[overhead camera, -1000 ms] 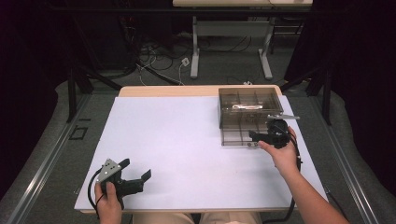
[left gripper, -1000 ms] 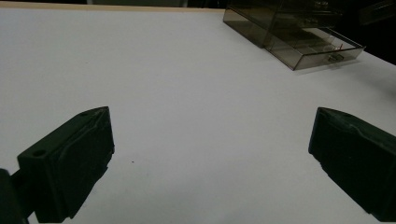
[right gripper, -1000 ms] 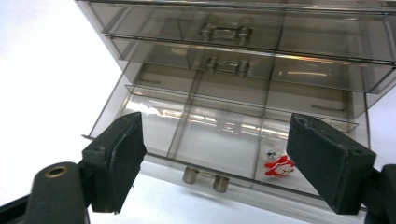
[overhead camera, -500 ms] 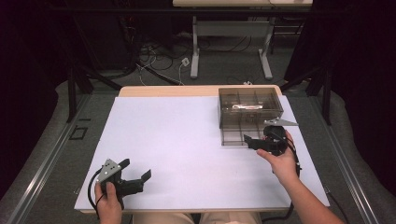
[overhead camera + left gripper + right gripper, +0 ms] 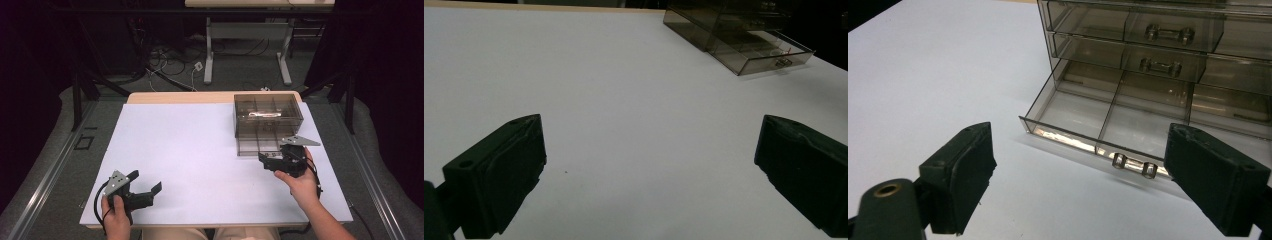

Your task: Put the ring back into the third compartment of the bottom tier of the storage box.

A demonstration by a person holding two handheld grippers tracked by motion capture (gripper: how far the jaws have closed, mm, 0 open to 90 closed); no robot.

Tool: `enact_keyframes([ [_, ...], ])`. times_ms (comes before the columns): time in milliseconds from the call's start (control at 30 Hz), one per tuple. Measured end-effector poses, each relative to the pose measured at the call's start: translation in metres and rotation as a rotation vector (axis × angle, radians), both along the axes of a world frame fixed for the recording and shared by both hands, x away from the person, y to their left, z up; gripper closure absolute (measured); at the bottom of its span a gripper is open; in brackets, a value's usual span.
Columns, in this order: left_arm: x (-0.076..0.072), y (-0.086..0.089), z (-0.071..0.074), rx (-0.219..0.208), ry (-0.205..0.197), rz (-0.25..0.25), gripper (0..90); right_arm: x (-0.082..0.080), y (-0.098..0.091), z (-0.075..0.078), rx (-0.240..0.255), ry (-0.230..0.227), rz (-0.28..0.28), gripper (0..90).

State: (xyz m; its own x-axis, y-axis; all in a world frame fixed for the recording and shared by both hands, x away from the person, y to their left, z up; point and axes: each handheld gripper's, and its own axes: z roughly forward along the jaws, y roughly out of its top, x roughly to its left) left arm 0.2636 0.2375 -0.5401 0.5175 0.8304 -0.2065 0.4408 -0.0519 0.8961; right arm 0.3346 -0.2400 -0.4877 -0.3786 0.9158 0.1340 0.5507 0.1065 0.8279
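Note:
A smoky see-through drawer cabinet stands at the back right of the white table. Its bottom drawer is pulled out, divided into compartments, with a clear handle on its front. My right gripper hovers just in front of that drawer. Its jaws have just been opening and stand wide apart with nothing between them. The handle lies a little ahead of them. My left gripper rests low near the front left of the table, also open and holding nothing.
The white table top spreads wide between the two hands. In the left gripper view the cabinet sits far off at the upper right. A pale small item lies inside an upper drawer. Beyond the table are desk legs and floor cables.
The right hand has drawn back from the drawer front toward the person and slightly left. The left hand has stayed put.

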Motion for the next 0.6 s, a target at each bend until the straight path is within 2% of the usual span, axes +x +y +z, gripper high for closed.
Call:
enact_keyframes([
  [233,0.0,0.0,0.0,0.0,0.0,0.001,0.3,-0.01,-0.003,-0.008,0.002,-0.013,-0.005,12.3],
  [467,0.0,0.0,0.0,0.0,-0.001,0.002,0.2,-0.022,-0.005,-0.02,0.026,-0.022,-0.01,12.3],
  [600,0.0,0.0,0.0,0.001,-0.002,0.002,0.3,-0.031,-0.006,-0.028,0.016,-0.034,-0.01,12.3],
])
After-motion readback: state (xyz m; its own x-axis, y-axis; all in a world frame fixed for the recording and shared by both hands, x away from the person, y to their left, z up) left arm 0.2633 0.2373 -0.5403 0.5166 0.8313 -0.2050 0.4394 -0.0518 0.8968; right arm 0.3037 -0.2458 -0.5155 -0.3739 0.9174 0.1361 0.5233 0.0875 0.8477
